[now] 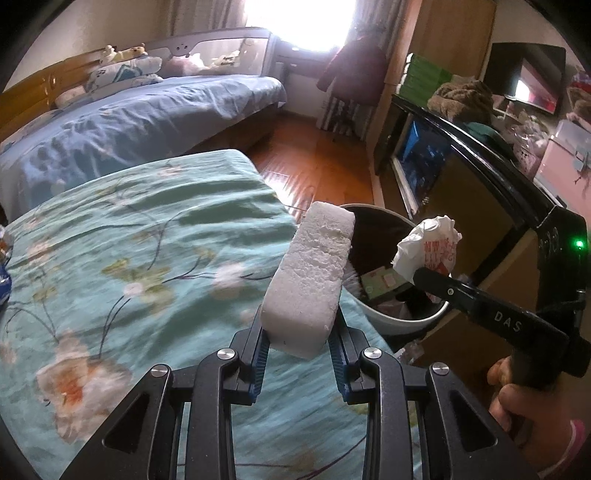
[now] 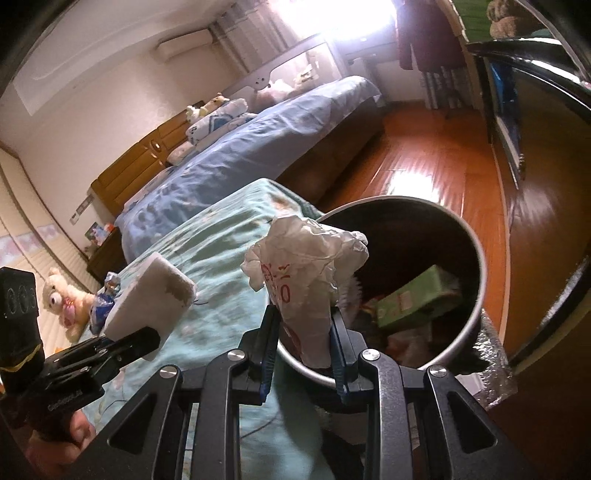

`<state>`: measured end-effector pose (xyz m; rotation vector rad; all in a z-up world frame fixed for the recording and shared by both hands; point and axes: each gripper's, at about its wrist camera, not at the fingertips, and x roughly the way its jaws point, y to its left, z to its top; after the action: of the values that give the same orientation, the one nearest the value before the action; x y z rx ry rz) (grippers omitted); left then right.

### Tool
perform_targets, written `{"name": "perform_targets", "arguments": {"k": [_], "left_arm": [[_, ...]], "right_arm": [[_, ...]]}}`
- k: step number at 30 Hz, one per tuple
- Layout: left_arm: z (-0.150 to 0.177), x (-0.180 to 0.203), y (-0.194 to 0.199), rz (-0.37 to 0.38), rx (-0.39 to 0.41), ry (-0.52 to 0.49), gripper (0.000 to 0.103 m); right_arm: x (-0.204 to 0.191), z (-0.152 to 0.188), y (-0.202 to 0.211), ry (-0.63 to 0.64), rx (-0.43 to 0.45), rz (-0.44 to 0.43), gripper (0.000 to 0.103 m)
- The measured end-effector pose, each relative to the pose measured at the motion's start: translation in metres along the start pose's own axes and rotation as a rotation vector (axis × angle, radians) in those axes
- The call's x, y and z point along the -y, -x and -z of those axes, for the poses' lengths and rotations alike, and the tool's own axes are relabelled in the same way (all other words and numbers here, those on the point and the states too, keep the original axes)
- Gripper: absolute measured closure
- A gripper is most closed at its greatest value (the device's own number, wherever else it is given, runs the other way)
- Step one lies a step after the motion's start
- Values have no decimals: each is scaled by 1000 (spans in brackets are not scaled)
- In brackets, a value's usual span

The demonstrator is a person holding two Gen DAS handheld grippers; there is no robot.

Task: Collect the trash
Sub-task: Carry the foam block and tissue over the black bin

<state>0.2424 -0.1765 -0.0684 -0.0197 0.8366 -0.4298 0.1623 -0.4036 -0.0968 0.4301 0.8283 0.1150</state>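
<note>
White foam [image 1: 312, 280] is showing; red-printed white paper [image 2: 303, 280]; teal floral bedspread [image 1: 129, 251]; green box [image 2: 417, 301] in a white bin [image 1: 391, 321].

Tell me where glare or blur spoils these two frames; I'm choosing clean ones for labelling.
Left wrist view: the window is blown out white, the bedspread is motion-smeared, while the foam block in the left tool stays sharp. Right wrist view: the window flares, glare streaks the wooden floor, and edges bow with fisheye distortion; the crumpled paper is crisp.
</note>
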Motion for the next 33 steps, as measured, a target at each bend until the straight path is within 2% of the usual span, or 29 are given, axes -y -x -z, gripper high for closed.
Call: {"name": "perform_targets", "arguments": {"k": [17,33], "left_arm": [[-21,38,-31,13,-19,-88,74],[-36,54,-57,21,-45,-104,74]], "right_arm": [[32,-14,2,-30,-2,56,77],[48,-28,-11,-40,-32,81,77]]}}
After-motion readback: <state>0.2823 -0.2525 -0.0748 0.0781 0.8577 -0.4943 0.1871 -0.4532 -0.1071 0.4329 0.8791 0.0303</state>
